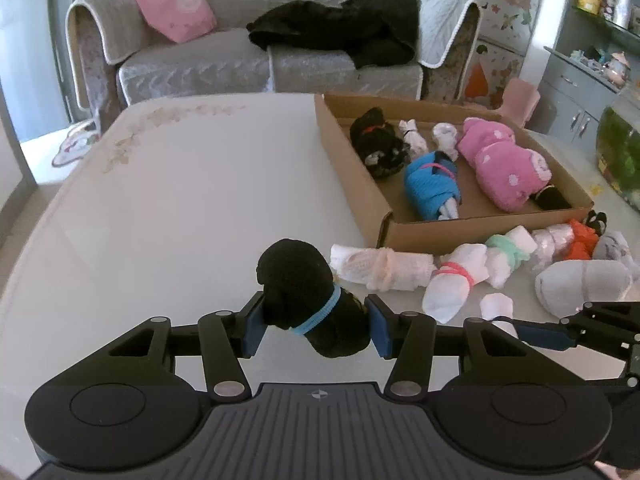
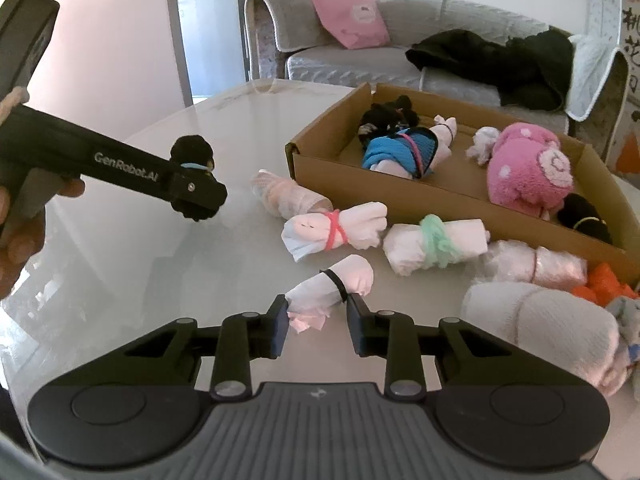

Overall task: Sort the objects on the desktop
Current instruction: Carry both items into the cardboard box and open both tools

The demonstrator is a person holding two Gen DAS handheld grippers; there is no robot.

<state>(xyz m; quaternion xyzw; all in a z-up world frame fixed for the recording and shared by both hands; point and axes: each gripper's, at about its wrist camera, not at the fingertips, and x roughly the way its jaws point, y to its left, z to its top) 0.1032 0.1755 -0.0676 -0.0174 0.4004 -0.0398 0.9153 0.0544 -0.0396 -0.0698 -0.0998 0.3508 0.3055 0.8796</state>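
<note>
On the left, the left gripper (image 1: pixel 316 322) has its blue pads pressed against a black rolled sock bundle with a light-blue band (image 1: pixel 308 300); gripped low, the top-heavy roll could tip out. To the right, the right gripper (image 2: pixel 318 322) pinches the near end of a white rolled sock with a black band (image 2: pixel 332 286), which could slip. The brown cardboard tray (image 2: pixel 400 204) lies far right.
</note>
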